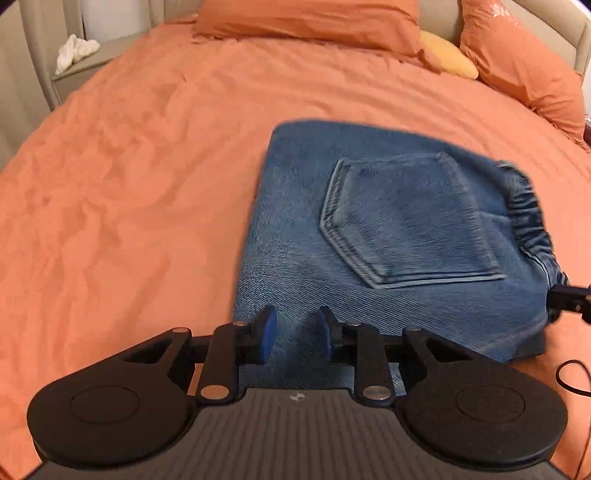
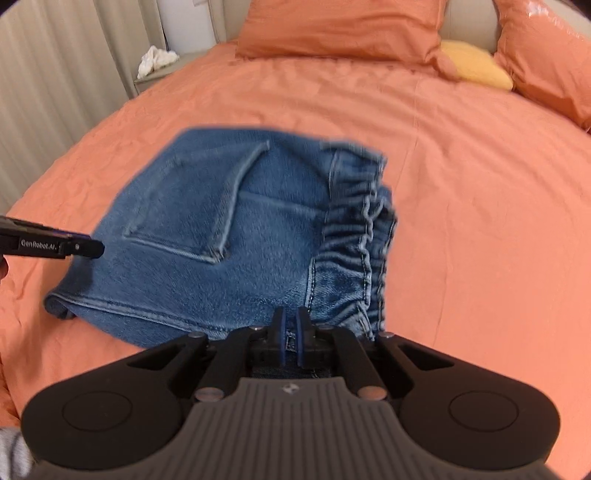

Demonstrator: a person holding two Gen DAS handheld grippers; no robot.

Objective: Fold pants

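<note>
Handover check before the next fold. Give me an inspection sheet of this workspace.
Surface: orange bedspread, wrinkled.
Job's things: blue jeans folded on the bed, back pocket up, elastic waistband to the right.
Clutter: white cloth on the bedside ledge.
Grippers: left claw open over the jeans' near edge; right claw shut on the waistband end.
Cables: black cable at the right edge.
Surroundings: orange pillows, yellow cushion, beige headboard.

Jeans [image 1: 388, 236] motion-blurred; near edge hidden behind gripper.
</note>
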